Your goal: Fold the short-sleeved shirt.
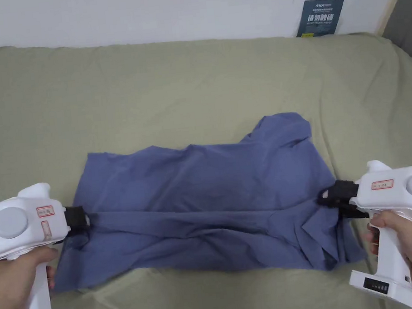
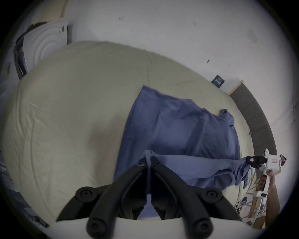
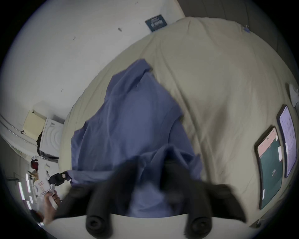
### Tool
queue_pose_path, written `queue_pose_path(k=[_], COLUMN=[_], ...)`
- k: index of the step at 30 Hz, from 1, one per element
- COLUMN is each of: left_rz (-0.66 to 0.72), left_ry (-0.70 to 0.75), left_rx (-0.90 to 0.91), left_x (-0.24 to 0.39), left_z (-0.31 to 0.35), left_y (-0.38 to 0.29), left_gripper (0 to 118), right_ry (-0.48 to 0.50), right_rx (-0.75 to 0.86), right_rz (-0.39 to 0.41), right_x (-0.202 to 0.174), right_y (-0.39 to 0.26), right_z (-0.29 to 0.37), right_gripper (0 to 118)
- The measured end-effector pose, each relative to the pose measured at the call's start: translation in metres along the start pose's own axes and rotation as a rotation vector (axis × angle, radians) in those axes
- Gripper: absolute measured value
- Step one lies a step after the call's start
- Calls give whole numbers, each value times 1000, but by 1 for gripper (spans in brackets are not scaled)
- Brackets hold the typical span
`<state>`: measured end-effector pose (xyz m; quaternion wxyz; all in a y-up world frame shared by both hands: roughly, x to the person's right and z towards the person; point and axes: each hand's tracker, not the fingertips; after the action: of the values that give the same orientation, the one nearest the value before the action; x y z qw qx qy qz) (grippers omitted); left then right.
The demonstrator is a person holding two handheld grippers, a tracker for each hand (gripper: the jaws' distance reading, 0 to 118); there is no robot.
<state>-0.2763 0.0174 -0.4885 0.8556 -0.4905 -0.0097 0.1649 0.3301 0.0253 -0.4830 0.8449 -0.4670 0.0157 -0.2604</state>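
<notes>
Shirt: the blue short-sleeved shirt (image 1: 204, 194) lay crumpled across your olive bed cover (image 1: 185, 86).
Left gripper: your left gripper (image 2: 148, 163) had its jaws closed on the shirt's left edge.
Right gripper: your right gripper (image 1: 330, 200) pinched the right edge, fabric stretched between.
Beside: two phones (image 3: 270, 166) lay on the cover.

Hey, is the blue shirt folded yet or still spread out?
Partly folded: the blue cotton shirt lies across the beige bedsheet, with one lengthwise fold held taut between the left hand-held gripper and right hand-held gripper.

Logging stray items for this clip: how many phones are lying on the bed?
2, side by side on the bed cover in the right gripper view: nearer phone, farther phone. Others may lie outside the frames.
</notes>
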Motion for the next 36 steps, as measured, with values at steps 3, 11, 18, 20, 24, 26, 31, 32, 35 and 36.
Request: queue_pose_path(k=[3,11,18,20,24,26,31,32,35,36], left_rz=[-51,-421,-445,-358,-359,-381,-393,-397,-414,-413], left_ry=[17,84,186,126,111,94,108,118,120,108], left_rx=[50,368,310,261,188,217,86,79,69,75], left_x=[-16,0,6,2,-13,-13,-36,-38,-1,4], left_z=[15,129,125,116,86,72,-10,-21,10,13], left_y=[-10,-169,-219,-202,-161,-151,-125,-123,-105,-105], left_gripper=[118,118,0,2,118,115,118,117,84,67], right_ry=[7,-36,-78,-114,-103,-101,-108,-111,-127,-131], right_rx=[161,382,322,325,318,317,316,315,312,315], right_rz=[129,485,437,435,440,438,423,418,419,419], right_x=[-3,-40,-34,-32,-30,-31,-33,-32,-33,-33], right_y=[-12,-170,-238,-242,-243,-245,-244,-243,-242,-240], right_z=[26,143,144,143,145,147,150,150,151,152], right_gripper=[118,113,0,0,0,0,0,0,0,0])
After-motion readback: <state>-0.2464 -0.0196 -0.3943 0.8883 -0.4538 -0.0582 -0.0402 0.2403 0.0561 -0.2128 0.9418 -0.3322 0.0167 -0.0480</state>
